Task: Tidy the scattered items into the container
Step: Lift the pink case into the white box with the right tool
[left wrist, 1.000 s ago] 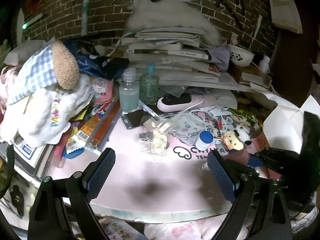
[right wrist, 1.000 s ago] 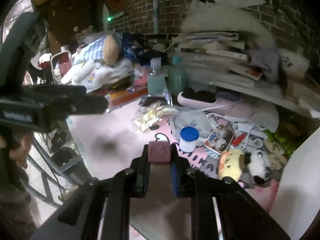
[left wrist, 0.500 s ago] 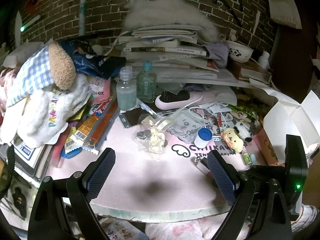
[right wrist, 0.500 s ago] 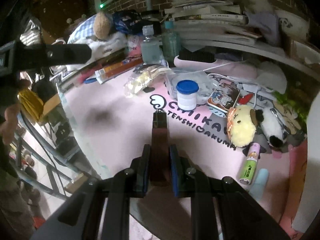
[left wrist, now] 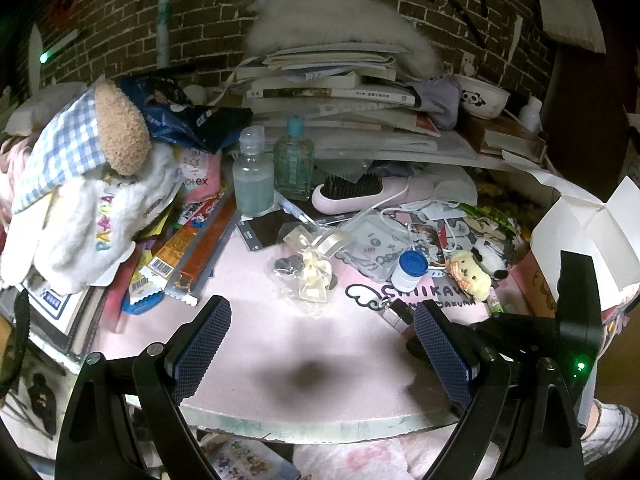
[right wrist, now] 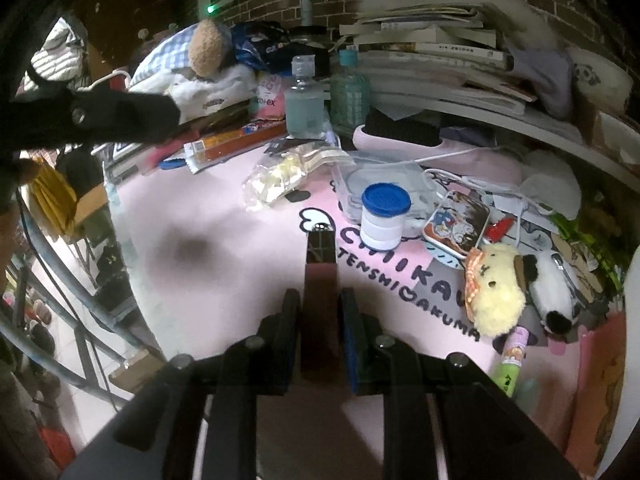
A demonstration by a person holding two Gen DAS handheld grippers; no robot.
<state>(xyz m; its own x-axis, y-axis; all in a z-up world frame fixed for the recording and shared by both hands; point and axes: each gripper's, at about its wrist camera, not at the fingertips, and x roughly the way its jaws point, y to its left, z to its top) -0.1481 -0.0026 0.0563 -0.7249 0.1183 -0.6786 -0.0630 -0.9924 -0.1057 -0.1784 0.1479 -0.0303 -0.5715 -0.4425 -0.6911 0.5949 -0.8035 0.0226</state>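
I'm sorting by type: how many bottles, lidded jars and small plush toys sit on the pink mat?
Bottles: 2, clear and teal
Blue-lidded jars: 1
Small plush toys: 2, yellow and black-and-white
Total: 5

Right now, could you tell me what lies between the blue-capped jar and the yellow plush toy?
In the right wrist view, a small illustrated tin lies between the blue-capped jar and the yellow plush toy, beside the jar on the pink mat.

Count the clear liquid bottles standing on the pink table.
2, side by side at the back, in front of the book stack: the clear-capped bottle on the left and the teal-capped bottle just right of it. The clutter may hide others.
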